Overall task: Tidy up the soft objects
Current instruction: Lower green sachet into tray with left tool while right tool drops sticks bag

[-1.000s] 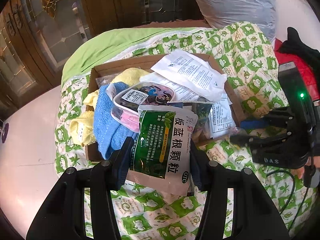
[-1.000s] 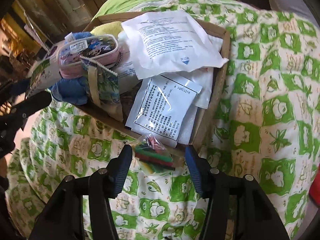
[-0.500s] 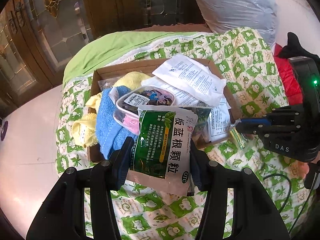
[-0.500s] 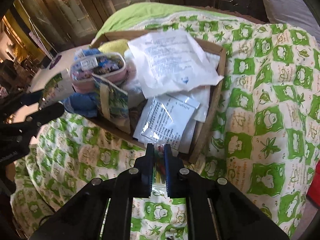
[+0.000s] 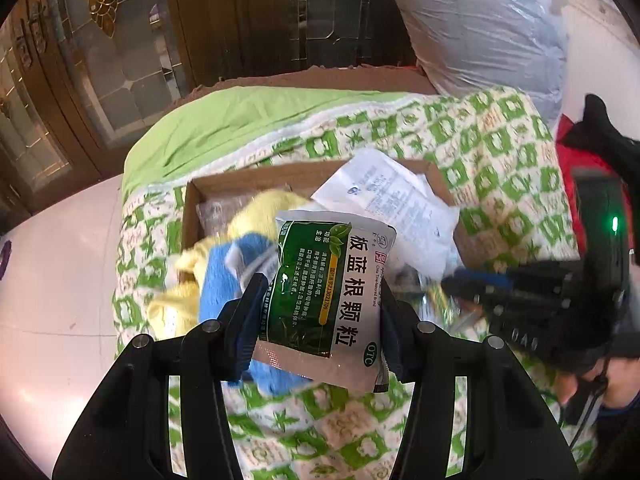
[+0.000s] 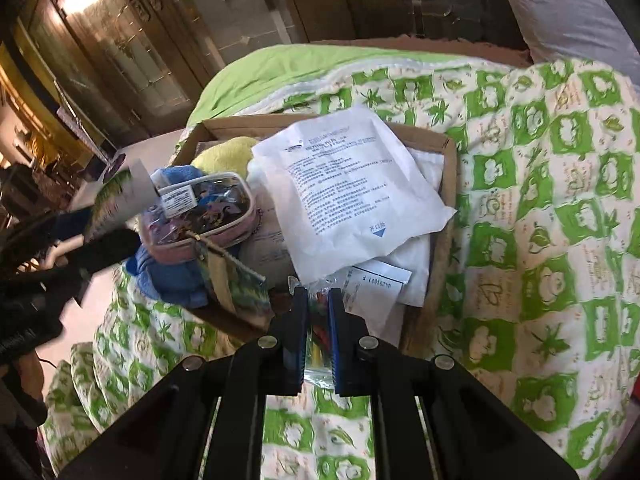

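My left gripper is shut on a green and white medicine pouch and holds it lifted above the near edge of a cardboard box. The box holds a blue towel, a yellow towel and white packets. My right gripper is shut on a small clear bag of coloured items, raised at the box's near edge. A pink-rimmed clear pouch sits on the blue towel. A large white packet lies on top.
The box rests on a green and white patterned quilt over a bed. A grey plastic-wrapped bundle sits at the head. Wooden glass-paned doors stand behind. A red and black item lies at the right.
My left gripper has lifted the green pouch off the box. My right gripper shut on the small clear bag and raised it toward the box edge.
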Motion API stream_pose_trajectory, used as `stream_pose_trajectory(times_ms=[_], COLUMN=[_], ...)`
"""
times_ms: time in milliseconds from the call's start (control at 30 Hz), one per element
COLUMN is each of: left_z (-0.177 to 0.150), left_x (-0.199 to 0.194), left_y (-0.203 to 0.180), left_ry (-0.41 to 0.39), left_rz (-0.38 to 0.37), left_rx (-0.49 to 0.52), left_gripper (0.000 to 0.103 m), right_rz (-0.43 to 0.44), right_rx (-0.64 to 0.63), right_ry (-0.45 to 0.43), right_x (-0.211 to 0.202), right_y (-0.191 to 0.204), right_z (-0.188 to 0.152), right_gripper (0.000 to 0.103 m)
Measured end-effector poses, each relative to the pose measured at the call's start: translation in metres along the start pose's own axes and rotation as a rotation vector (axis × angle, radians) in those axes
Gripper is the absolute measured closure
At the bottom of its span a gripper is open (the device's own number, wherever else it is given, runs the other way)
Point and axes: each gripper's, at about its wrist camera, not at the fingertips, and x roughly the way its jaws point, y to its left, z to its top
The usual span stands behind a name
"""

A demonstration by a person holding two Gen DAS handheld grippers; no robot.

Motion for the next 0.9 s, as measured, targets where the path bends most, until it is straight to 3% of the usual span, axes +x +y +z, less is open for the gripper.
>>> stream_pose_trajectory(times_ms=[300, 500, 600, 767, 900], left_z=[0.035, 0.040, 0.037, 0.033, 0.028], left_x=[0.042, 0.074, 0.081, 0.072, 0.055], left_y=[0.015, 0.023, 0.025, 0.022, 0.022], left_ry=[0.024, 0.073, 0.081, 0.058, 0.030], left_rz=[0.010, 0.042, 0.057, 0.091, 0.079], left_rx=[-0.059, -0.085, -0.095, -0.063, -0.078], left_gripper=[0.051, 0.050, 0.035, 0.032, 0.032], right_rz=[0.029, 0.062, 0.082, 0.075, 0.051], right_rx=[0.048, 0.064, 0.079, 0.100, 0.096], right_ry=[-0.002, -0.003, 0.001, 0.003, -0.018], right_x=[0.020, 0.021, 0.021, 0.021, 0.014], right_y=[-0.007, -0.010, -0.013, -0.019, -0.020], right_z=[0.011, 0.011, 0.007, -0.004, -0.013], right_gripper=[0.095, 0.093, 0.092, 0.069, 0.069])
